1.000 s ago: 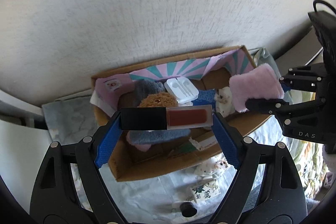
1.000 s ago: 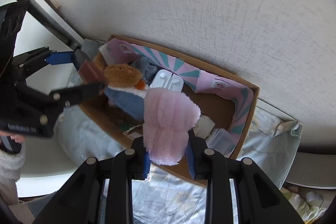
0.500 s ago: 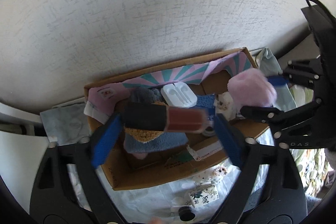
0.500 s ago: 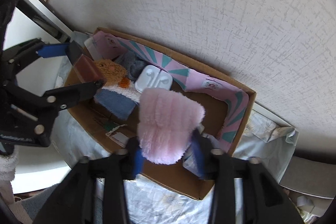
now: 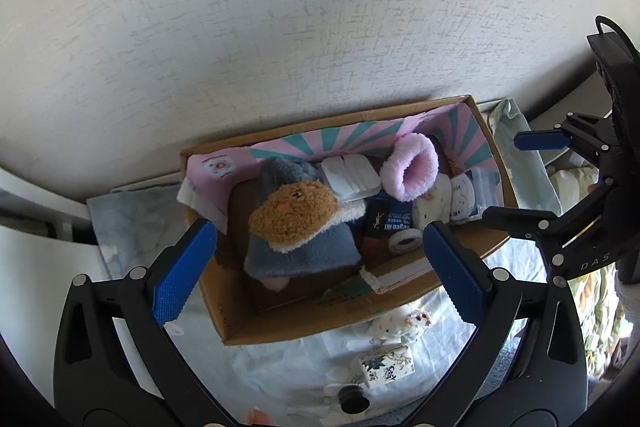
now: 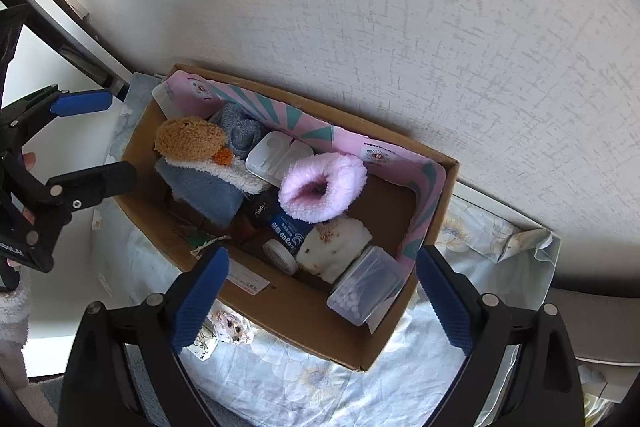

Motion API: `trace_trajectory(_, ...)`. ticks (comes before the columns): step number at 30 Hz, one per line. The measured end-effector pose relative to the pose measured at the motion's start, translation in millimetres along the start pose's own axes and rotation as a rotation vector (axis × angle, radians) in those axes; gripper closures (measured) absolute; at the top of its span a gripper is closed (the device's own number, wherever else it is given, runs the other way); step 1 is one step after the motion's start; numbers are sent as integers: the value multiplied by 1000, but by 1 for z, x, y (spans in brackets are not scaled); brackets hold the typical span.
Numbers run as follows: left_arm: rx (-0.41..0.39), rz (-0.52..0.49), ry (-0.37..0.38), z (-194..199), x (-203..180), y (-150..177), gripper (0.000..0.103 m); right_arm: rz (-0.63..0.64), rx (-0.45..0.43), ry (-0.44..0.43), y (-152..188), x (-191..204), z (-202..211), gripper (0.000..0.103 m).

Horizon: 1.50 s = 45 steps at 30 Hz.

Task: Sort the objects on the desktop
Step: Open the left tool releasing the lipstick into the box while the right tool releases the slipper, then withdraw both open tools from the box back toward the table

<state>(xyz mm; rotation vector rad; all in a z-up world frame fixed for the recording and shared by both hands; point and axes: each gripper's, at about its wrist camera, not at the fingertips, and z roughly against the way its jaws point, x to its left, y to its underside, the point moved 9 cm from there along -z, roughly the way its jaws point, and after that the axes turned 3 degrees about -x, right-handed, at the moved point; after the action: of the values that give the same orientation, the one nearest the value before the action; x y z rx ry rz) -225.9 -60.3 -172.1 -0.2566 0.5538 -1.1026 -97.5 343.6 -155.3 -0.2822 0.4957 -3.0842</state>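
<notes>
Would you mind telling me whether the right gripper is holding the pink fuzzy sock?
No, the right gripper is open and empty, and the pink fuzzy sock lies inside the cardboard box, apart from its fingers.

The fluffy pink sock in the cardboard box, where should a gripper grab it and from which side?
Grip the fluffy pink sock across its rolled cuff, descending from above: it lies atop the pile, opening facing outward, and the soft rim should pinch flat.

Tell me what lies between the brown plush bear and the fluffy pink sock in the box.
A white earphone case lies between brown plush bear and fluffy pink sock, clearest in the right wrist view.
</notes>
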Motion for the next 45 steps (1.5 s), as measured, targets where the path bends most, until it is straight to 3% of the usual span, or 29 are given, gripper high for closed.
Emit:
trace_trajectory(3, -52, -2, -67, 14, 9, 0, 0, -7, -27, 3, -1, 3, 5, 10)
trace_trajectory(9, -100, 22, -52, 41, 14, 10, 0, -4, -110, 52, 0, 10, 29, 9)
trace_trajectory(13, -129, 20, -54, 58, 20, 18, 0, 58, -205, 145, 0, 22, 52, 9)
trace_trajectory(18, -153, 19, -23, 75, 19, 30, 0, 15, -221, 75, 11, 37, 63, 9)
trace_trajectory(30, -202, 65, 21, 94, 18, 58, 0, -24, -264, 36, 38, 60, 68, 9)
trace_trajectory(37, -175, 59, -18, 88, 19, 73, 0, -36, -283, 43, 63, 65, 69, 9)
trace_trajectory(45, -70, 116, 44, 41, 10, 108, 0, -19, -286, 47, 99, 70, 66, 9)
